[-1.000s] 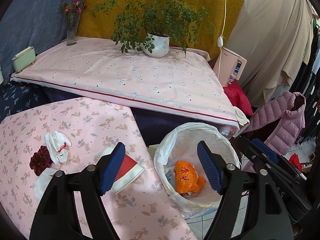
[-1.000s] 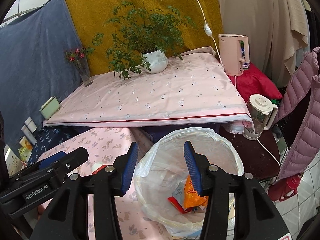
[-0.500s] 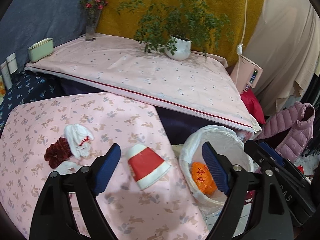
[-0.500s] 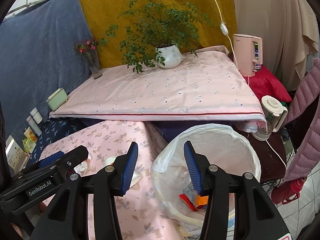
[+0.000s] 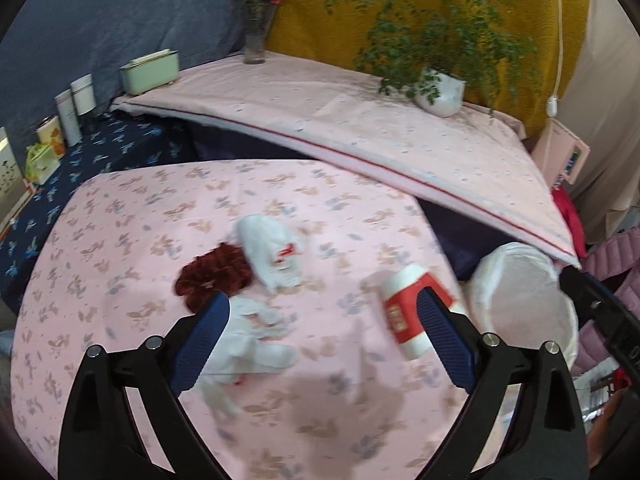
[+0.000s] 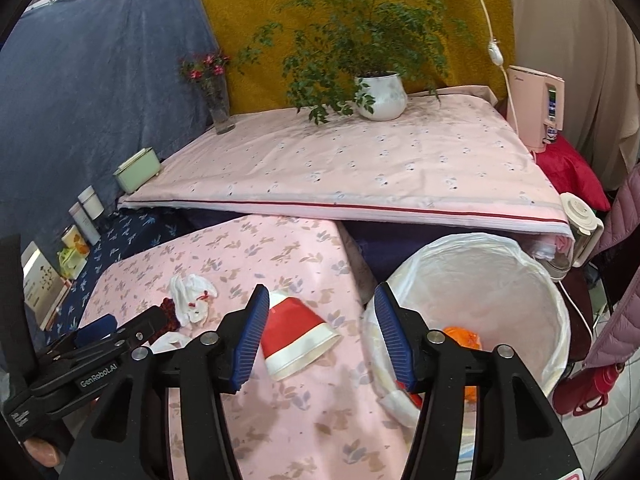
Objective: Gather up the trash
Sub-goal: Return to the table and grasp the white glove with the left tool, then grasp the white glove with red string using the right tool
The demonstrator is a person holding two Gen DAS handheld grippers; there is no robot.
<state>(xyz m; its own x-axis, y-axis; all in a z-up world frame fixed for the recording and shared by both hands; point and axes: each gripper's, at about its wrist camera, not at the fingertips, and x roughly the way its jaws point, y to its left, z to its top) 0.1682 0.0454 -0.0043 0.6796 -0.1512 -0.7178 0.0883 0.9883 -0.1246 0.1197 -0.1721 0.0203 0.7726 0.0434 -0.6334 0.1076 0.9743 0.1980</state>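
A red and white paper cup (image 5: pixel 404 316) (image 6: pixel 296 332) lies on its side on the pink floral tablecloth (image 5: pixel 120 220) near the right edge. Left of it lie a crumpled white tissue (image 5: pixel 272 256) (image 6: pixel 192 298), a dark red frilly scrap (image 5: pixel 212 276) and another white tissue (image 5: pixel 248 344). My left gripper (image 5: pixel 322 300) (image 6: pixel 128 322) hovers over these tissues, its jaws opening wide and holding nothing. The jaws of my right gripper (image 6: pixel 320 292) are opening above the cup, apart from it. The bin with a white liner (image 6: pixel 480 248) (image 5: pixel 520 304) stands beside the table and holds an orange wrapper (image 6: pixel 462 336).
Behind the table is a higher pink-covered surface (image 6: pixel 360 168) with a potted plant (image 6: pixel 380 92), a flower vase (image 6: pixel 218 96) and a green box (image 6: pixel 136 174). Jars (image 5: pixel 76 108) stand on dark blue cloth at the left. A pink kettle (image 6: pixel 540 108), a jug (image 6: pixel 580 232) and a puffer jacket (image 6: pixel 624 272) are at the right.
Both grippers have swung left, away from over the bin and onto the table. The left jaws have spread much wider, the right ones a little. The cup now lies ahead of the right gripper.
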